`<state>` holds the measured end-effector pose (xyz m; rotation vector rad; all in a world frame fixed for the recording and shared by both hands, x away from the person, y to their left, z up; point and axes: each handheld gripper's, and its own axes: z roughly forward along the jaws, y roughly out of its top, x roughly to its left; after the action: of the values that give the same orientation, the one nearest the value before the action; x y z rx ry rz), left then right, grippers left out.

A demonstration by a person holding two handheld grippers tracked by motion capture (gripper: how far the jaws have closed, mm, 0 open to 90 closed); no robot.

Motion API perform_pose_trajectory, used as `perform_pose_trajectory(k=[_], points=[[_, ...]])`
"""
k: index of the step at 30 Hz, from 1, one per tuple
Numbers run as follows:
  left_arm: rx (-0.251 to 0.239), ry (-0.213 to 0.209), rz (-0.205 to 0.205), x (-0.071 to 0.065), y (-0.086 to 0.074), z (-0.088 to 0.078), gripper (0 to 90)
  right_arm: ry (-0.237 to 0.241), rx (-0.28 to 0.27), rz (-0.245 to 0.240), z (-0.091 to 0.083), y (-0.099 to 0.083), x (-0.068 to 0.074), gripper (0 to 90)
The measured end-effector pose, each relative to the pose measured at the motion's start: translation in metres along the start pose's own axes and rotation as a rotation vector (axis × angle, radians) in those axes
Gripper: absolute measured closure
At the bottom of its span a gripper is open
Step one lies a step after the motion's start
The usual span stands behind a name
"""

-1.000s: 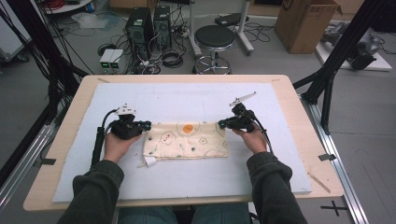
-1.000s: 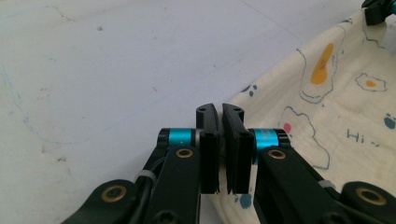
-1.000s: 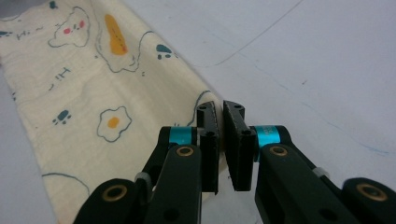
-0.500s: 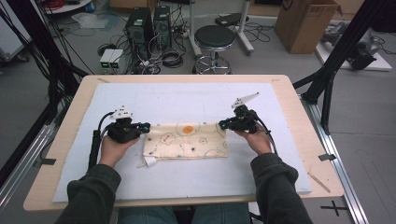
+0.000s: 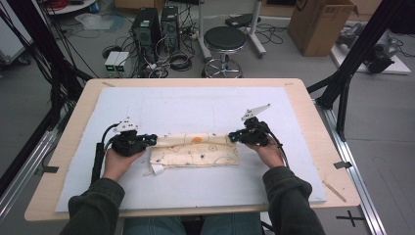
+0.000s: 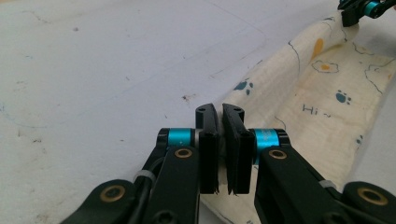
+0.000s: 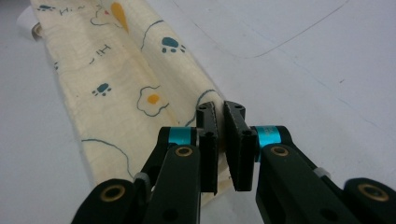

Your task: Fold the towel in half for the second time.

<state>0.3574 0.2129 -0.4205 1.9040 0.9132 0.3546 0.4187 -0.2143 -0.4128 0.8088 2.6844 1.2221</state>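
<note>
Far cloth [image 5: 195, 150] edge lifted since before; two tongs (left [image 5: 154, 139], right [image 5: 232, 137]) each pinching one end.

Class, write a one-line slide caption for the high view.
Left gripper and right gripper each pinch a far corner of a printed cloth on the white mat.

Round black stool [image 5: 224, 40] beyond wooden table [image 5: 303, 105], brown cardboard box [image 5: 320, 24] right of stool, black computer towers [image 5: 156, 24] left of stool.
</note>
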Motion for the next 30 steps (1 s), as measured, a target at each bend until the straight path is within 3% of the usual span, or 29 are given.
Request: perform_pose_trajectory(k=[14,30], points=[[-0.003,-0.033,0.018,-0.007,-0.011,-0.009,83.5,0.039,-0.030,-0.031,-0.008,-0.008,0.012,84.0],[0.084,-0.061,0.129,-0.024,-0.013,-0.015,82.9,0.049,-0.012,-0.077,-0.012,-0.022,0.029,83.3]])
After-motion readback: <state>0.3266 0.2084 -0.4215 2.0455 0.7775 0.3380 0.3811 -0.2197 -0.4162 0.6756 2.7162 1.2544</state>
